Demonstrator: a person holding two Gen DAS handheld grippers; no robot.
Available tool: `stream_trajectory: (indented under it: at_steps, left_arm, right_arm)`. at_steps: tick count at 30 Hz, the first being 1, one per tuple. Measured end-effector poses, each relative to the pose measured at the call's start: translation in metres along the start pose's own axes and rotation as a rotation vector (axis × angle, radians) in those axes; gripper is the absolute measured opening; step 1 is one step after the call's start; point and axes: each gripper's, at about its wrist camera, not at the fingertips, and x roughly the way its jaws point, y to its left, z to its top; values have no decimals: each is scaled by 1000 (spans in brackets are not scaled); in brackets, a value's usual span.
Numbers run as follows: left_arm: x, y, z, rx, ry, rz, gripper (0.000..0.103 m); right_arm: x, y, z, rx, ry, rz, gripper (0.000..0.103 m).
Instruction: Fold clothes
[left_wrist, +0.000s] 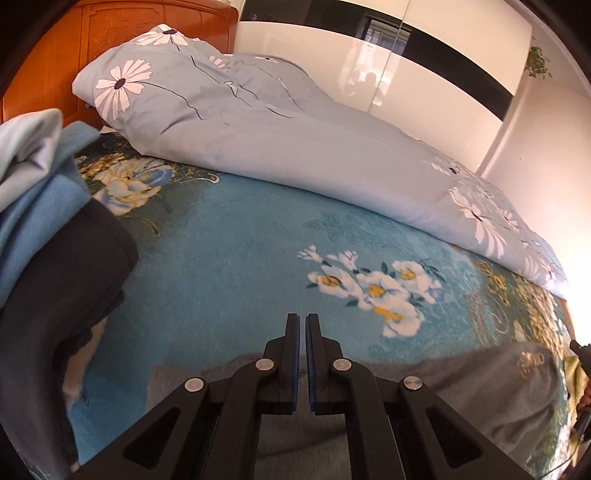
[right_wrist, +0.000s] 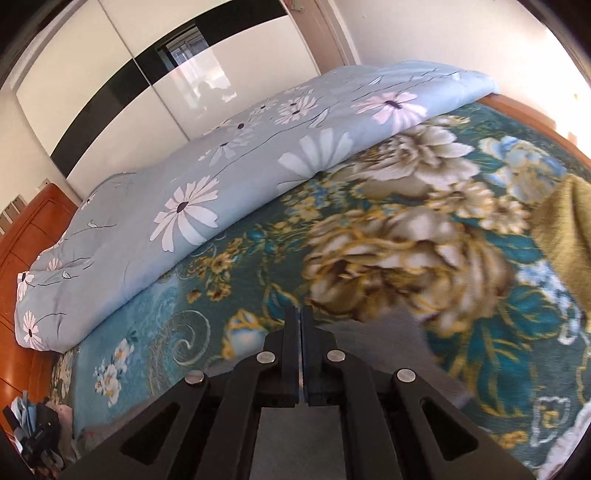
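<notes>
A grey garment (left_wrist: 509, 398) lies on the teal floral bedspread (left_wrist: 229, 258), under and to the right of my left gripper (left_wrist: 302, 317). The left jaws stand nearly closed with a thin gap, nothing visible between them. In the right wrist view my right gripper (right_wrist: 299, 310) is shut, and grey cloth (right_wrist: 373, 336) spreads under and right of its fingers; whether the pads pinch it I cannot tell. A stack of folded clothes in dark grey (left_wrist: 55, 280), blue and pale blue sits at the left.
A rolled pale blue daisy quilt (left_wrist: 295, 147) runs along the far side of the bed. An olive-yellow cloth (right_wrist: 565, 229) lies at the right. The orange wooden headboard (left_wrist: 48, 55) and a glossy white wardrobe (left_wrist: 369, 48) stand behind.
</notes>
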Motion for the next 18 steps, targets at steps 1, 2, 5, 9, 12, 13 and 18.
stream_trajectory:
  at_steps: [1,2,5,9,12,13,18]
  left_arm:
    - [-9,1,-5,1,-2,-11,5]
    - [-19,2,-11,2,-4,-23,6]
    - [-53,11,-39,-1,-14,-60,37]
    - [-89,34,-87,-20,-26,-36,61]
    - [-107,59,-123,-85,8,-8,61]
    - [-113,69,-134,-113,13,5,61]
    - [-137,117,-183,-320,37,25,62]
  right_arm:
    - [-12,-11,-7,9,-3,-1,4]
    - [-21,-22,-14,17,-1,-3,8]
    - [-40,-56,-45,40,39,4,36]
    - [-34,-83,-85,93,135,20,39]
    - [-26,-93,-103,151,152,68,39]
    - [-26,-92,-105,163,140,88,39]
    - [-13,-92,-114,265,146,234,41]
